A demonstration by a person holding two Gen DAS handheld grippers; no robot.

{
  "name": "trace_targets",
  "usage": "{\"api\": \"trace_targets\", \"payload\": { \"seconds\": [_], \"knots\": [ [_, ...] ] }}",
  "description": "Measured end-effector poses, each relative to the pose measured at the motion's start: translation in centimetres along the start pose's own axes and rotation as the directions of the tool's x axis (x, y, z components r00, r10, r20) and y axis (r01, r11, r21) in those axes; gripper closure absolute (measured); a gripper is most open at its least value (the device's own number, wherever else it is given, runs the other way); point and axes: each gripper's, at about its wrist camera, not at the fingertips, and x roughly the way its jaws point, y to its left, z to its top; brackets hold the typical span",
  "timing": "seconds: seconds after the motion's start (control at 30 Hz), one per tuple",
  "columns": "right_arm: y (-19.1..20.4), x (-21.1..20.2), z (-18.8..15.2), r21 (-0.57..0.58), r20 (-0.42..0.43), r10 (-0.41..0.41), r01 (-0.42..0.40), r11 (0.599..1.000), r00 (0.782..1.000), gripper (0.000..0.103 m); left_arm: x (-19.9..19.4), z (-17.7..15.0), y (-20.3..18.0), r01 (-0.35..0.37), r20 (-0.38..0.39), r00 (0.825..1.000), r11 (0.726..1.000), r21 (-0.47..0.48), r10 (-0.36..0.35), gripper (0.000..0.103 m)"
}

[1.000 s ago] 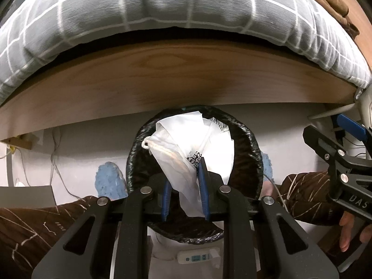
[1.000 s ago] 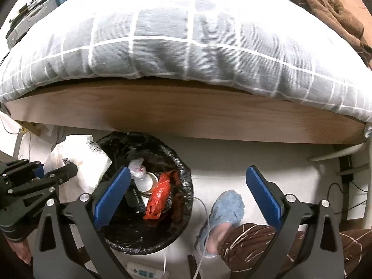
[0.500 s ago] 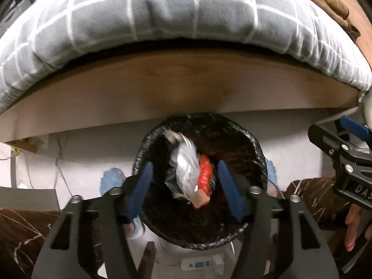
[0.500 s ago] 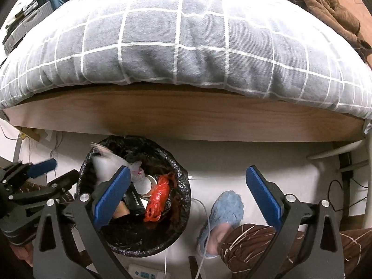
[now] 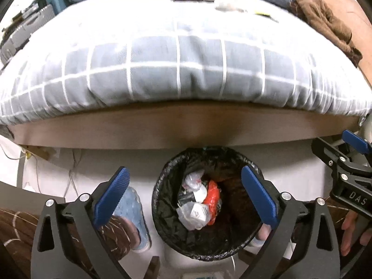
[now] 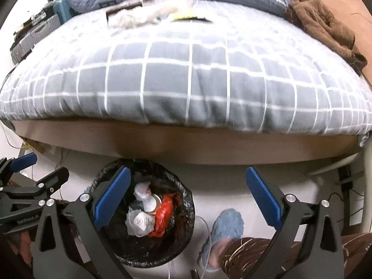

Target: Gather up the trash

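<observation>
"DAS" reads in white on the black right gripper point(image 5: 346, 162), whose jaws gape empty. The left gripper point(image 5: 183, 197) has just been opening and stands wide, empty, above the round black-lined trash bin point(image 5: 160, 209). The crumpled white plastic wrapper point(image 5: 194, 214) lies inside that bin beside red plastic point(image 5: 212, 197).

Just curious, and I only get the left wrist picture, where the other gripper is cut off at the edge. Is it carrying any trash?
Observer: No. The right gripper is open, with nothing between its blue pads.
Operator: And what's beside the bin on that side? My view is blocked there.
Observer: A foot in a fluffy blue slipper stands on the floor, close beside the trash bin.
</observation>
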Motion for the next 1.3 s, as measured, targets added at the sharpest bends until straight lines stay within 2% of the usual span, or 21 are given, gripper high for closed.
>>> {"api": "trace_targets", "payload": {
  "seconds": [0.37, 0.67, 1.07, 1.3],
  "knots": [
    [0.2, -3.6, 3.3, 0.006, 0.115, -0.012, 0.012, 1.000, 0.993, 0.008, -3.4, 2.3, 0.6, -0.004, 0.099, 0.995, 1.000, -0.023, 0.006, 0.006],
    [0.2, -4.8, 7.2, 0.009, 0.202, -0.019, 0.018, 1.000, 0.979, 0.008, -5.7, 6.3, 1.4, -0.001, 0.195, 0.981, 0.999, -0.035, 0.008, 0.006],
    [-0.3, -4.3, 12.6, 0.026, 0.264, -0.027, 0.021, 0.999, 0.964, 0.008, -4.7, 13.7, 1.8, -0.008, 0.261, 0.965, 0.998, -0.068, 0.025, 0.006],
    [-1.0, -2.3, 15.4, 0.033, 0.256, -0.035, 0.027, 0.999, 0.966, 0.008, -2.9, 16.8, 1.2, -0.019, 0.267, 0.963, 0.999, -0.037, 0.028, 0.006]
  ]
}}
